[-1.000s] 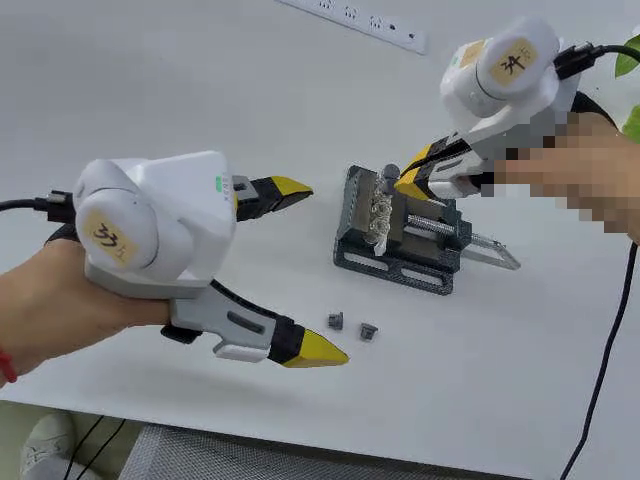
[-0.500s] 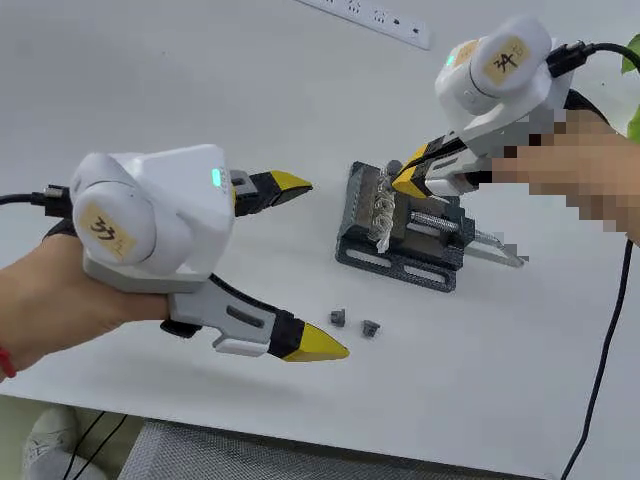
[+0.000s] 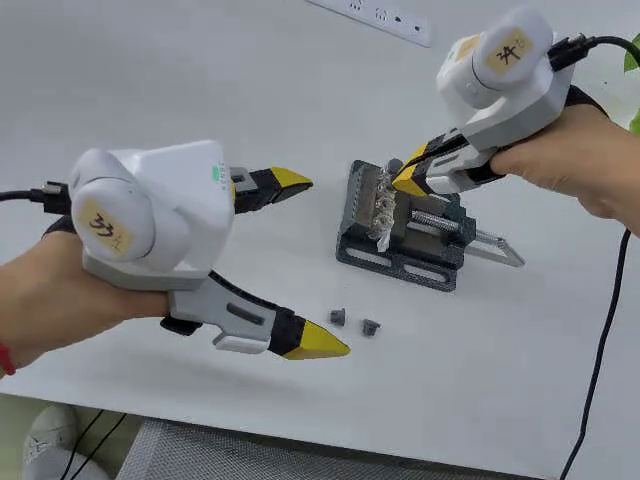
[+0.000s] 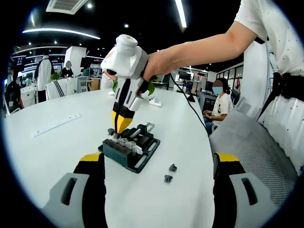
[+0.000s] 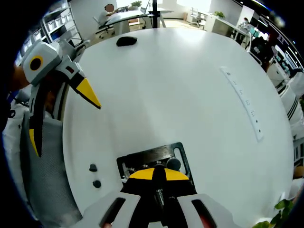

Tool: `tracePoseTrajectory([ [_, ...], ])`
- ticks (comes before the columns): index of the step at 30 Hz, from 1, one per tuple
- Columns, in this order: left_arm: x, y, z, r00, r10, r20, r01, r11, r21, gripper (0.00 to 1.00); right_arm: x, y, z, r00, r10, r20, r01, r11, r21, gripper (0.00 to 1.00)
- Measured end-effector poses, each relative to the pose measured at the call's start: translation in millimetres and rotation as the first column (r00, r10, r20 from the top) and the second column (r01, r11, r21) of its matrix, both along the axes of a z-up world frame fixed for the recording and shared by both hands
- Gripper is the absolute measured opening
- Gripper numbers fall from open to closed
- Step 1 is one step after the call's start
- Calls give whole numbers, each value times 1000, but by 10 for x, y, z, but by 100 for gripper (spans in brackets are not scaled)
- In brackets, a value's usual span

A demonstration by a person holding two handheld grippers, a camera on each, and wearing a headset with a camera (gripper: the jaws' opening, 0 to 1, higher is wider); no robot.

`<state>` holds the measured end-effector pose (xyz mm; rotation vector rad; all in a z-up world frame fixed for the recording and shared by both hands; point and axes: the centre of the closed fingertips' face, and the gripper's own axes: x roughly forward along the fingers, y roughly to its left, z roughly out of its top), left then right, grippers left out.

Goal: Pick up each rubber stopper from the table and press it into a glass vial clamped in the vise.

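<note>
Over the table (image 3: 200, 90), I'm holding the left gripper (image 3: 316, 266) level, jaws spread wide and empty. I'm angling the right gripper (image 3: 406, 184) down, jaws pressed together, tips over the vise (image 3: 400, 262) beside its clamped glass vials (image 3: 381, 212). Two rubber stoppers (image 3: 338, 317) are lying just past the left gripper's lower tip.

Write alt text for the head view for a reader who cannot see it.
The right gripper, jaws shut, points down at glass vials clamped in a dark vise on a white table. The left gripper hovers open near two loose rubber stoppers.
</note>
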<state>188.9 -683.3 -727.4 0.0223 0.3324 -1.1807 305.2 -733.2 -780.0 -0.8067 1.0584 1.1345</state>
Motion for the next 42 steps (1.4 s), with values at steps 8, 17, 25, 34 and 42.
tracePoseTrajectory([
  [8,8,-24,24,1000,-2,4,2,1000,-4,95,3,0,-4,1000,15,1,-15,1000,-13,1],
  [17,6,-33,26,1000,-5,3,5,1000,-7,94,11,2,-14,999,45,11,-44,998,-48,1],
  [25,20,-27,28,1000,-3,4,3,1000,-10,94,3,13,-6,999,45,6,-44,998,-54,1],
  [34,30,-50,32,1000,-4,1,4,1000,-19,94,-18,24,2,999,49,0,-49,997,-67,1],
  [42,33,-50,30,1000,-4,2,4,1000,-20,94,-15,20,-6,998,54,-8,-55,996,-74,1],
])
